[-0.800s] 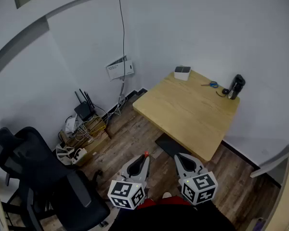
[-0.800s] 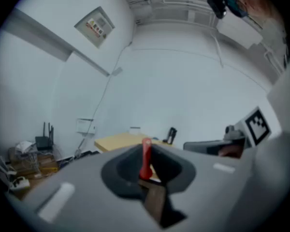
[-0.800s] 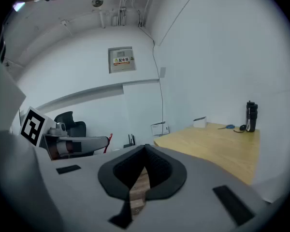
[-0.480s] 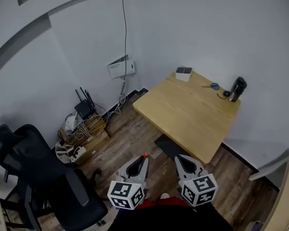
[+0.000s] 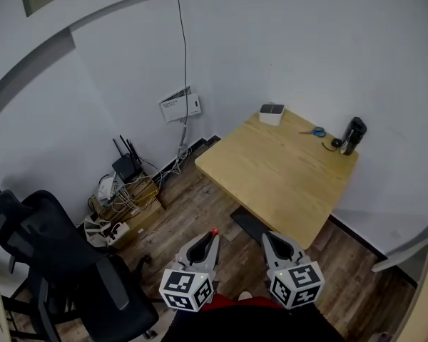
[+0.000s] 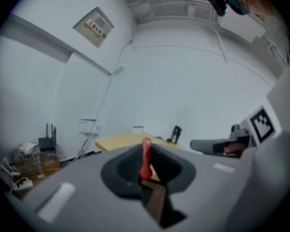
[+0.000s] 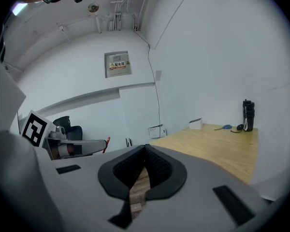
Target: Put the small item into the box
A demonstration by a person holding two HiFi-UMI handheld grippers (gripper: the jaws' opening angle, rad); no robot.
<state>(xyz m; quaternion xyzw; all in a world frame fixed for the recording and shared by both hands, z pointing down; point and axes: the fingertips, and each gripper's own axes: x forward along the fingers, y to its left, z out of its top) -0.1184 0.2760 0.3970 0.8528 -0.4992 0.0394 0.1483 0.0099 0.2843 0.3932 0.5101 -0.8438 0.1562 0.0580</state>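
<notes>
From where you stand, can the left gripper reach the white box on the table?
Probably not yet. The left gripper, shut on a red item, is near the body, while the white box sits far across the table. Nothing blocks the way.

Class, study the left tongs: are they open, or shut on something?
Shut on a small red item: in the left gripper view the left tongs pinch its thin body between closed jaws.

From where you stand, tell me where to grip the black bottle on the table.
Probably round its mid body, jaws level, coming from the wooden table's open near side: the black bottle stands upright, tall and narrow, close against the wall at the table's far corner. The right gripper, now shut, must open first.
</notes>
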